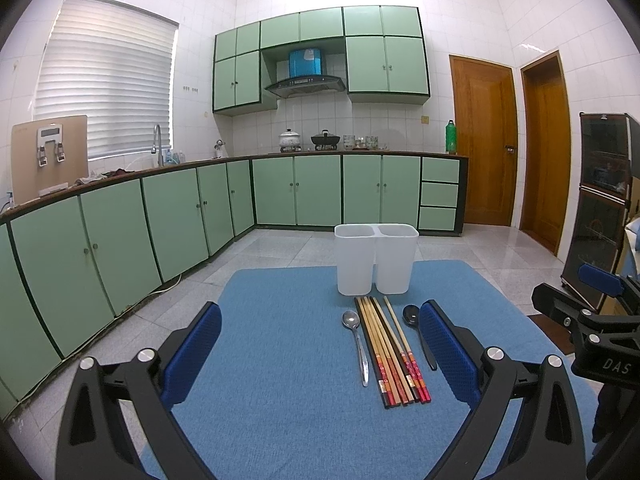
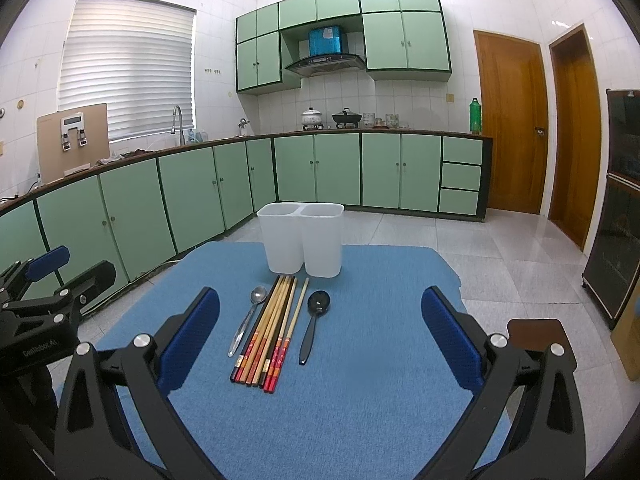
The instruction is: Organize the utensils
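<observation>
A white two-compartment holder (image 1: 376, 258) (image 2: 302, 242) stands upright at the far side of the blue mat (image 1: 280, 360) (image 2: 380, 380). In front of it lie a metal spoon (image 1: 356, 344) (image 2: 248, 318), a bundle of several wooden chopsticks (image 1: 390, 350) (image 2: 270, 328) and a black spoon (image 1: 418, 330) (image 2: 314, 320), all side by side. My left gripper (image 1: 320, 352) is open, hovering above the mat's near part with nothing between its blue fingers (image 1: 192, 356). My right gripper (image 2: 320, 336) is open too and empty; the utensils show between its fingers (image 2: 452, 340).
Beyond the small table is tiled floor (image 1: 280, 248) and green kitchen cabinets (image 1: 180, 216) along the left and back. A dark glass cabinet (image 2: 616, 200) stands at right, next to wooden doors (image 2: 512, 120). The other gripper's body (image 1: 592, 328) (image 2: 36, 312) shows at each view's edge.
</observation>
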